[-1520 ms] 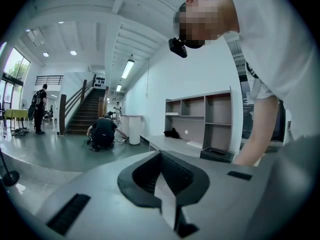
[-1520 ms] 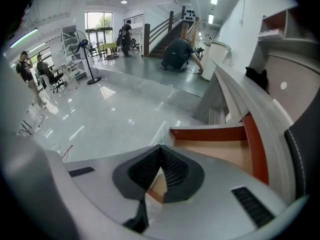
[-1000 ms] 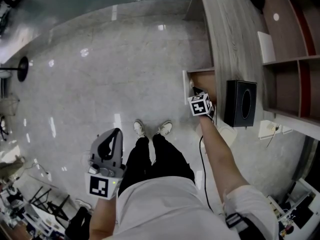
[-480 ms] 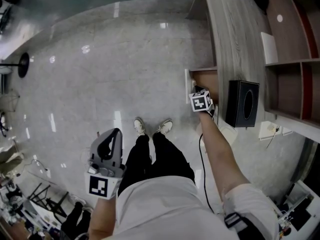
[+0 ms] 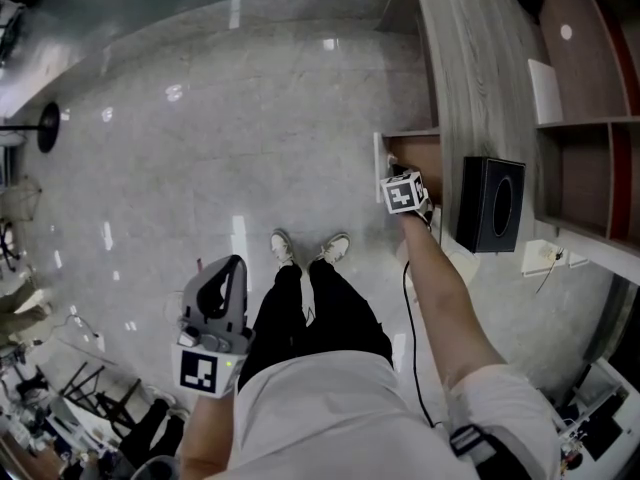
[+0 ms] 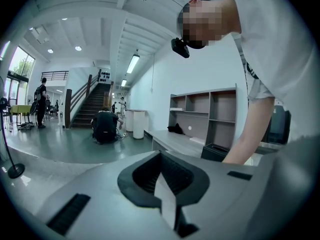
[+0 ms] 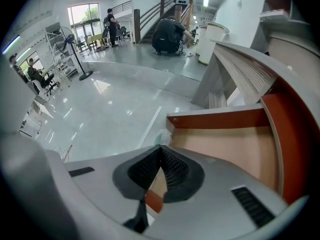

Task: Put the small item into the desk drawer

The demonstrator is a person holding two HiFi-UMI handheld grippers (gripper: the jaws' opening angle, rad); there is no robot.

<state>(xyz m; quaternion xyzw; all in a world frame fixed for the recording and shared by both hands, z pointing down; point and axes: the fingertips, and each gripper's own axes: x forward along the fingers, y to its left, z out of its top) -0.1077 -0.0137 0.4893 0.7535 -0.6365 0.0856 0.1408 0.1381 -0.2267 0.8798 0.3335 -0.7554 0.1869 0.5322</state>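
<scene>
1. The right hand-held gripper (image 7: 160,148) is seen with its jaws closed together, the tips at the near corner of the open desk drawer (image 7: 235,149).
2. A small pale item (image 7: 163,135) is seen at 12 o'clock, just past those tips and against the drawer's rim. Whether it is pinched or only touched cannot be told.
3. The drawer's bare wooden bottom is shown at 2 o'clock from the jaws, bounded by a red-brown wall.
4. In the head view, a black box (image 5: 490,205) is seen on the surface (image 5: 470,78) at 3 o'clock from the right hand-held gripper. It is just beside the drawer and apart from the gripper.
5. A shelf unit (image 5: 585,148) is set along the far edge of the surface, at 3 o'clock in that view.
6. The left hand-held gripper (image 6: 160,154) is held with its jaws closed on nothing, at 7 o'clock in the head view and well apart from the drawer.
7. A floor fan (image 5: 45,128) is seen at 9 o'clock on the glossy floor (image 5: 200,148). A crouching person (image 7: 170,34) is seen far behind, near a staircase.
</scene>
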